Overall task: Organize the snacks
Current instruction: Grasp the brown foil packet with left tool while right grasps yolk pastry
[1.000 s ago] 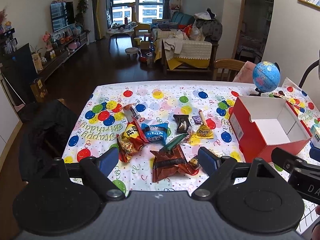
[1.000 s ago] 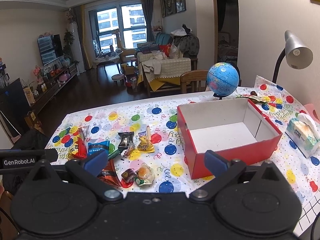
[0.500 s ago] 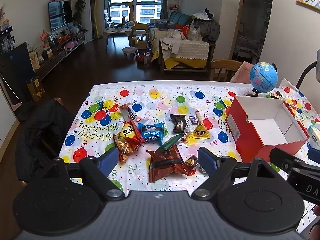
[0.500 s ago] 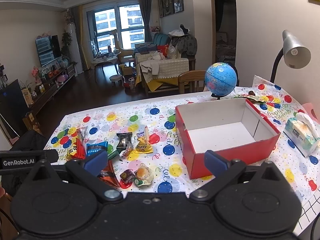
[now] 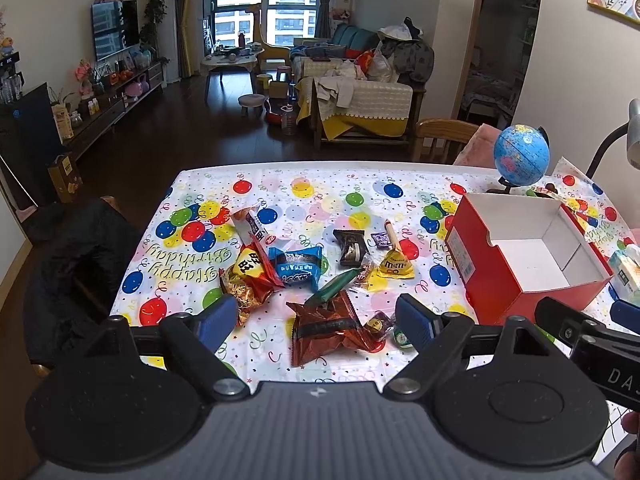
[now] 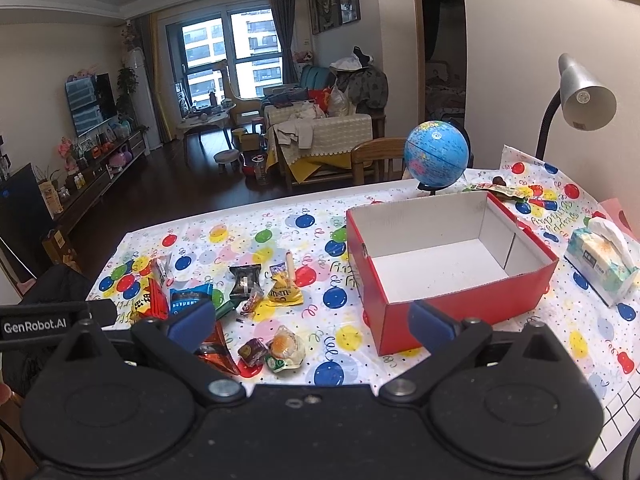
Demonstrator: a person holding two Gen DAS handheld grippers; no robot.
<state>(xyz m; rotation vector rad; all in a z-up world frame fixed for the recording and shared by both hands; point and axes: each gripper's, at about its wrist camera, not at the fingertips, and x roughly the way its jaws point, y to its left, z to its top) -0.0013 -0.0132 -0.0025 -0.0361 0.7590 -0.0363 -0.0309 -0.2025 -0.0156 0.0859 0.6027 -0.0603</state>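
Observation:
Several snack packets lie on the balloon-print tablecloth: a brown-red bag, a blue packet, a red-yellow bag, a yellow M&M's packet and a dark bar. An empty red box with a white inside stands to their right; it also shows in the right wrist view. My left gripper is open and empty above the brown-red bag. My right gripper is open and empty near the table's front edge, left of the box front.
A blue globe and a grey desk lamp stand behind the box. A tissue pack lies right of it. A dark-draped chair is at the table's left edge, a wooden chair at the far side.
Both grippers have pulled back and up slightly, so the table and snacks sit a little farther off. The jaws stay open. No snack has moved.

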